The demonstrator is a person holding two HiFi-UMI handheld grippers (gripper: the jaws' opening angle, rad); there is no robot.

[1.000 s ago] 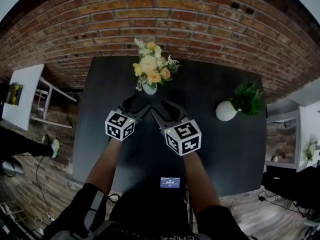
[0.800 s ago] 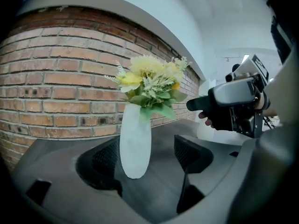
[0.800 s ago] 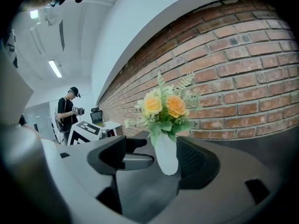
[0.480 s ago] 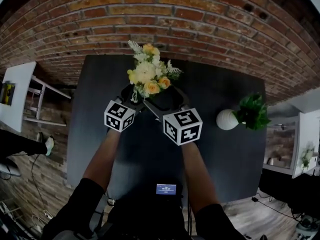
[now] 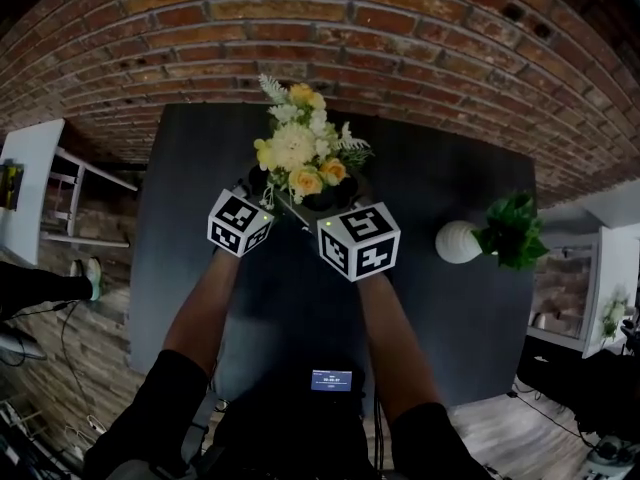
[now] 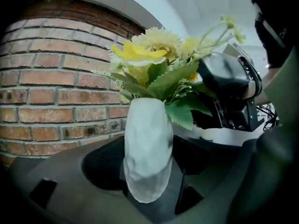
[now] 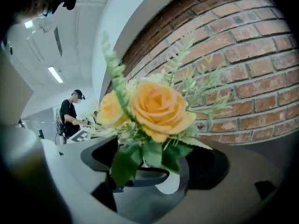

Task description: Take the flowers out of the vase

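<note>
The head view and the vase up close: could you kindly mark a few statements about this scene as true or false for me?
1. The flowers stand in the white vase. True.
2. The table is white. False: it is dark.
3. A white pot with a green plant stands on the table, apart from the vase. True.
4. The wall behind the table is smooth plaster. False: it is brick.
</note>
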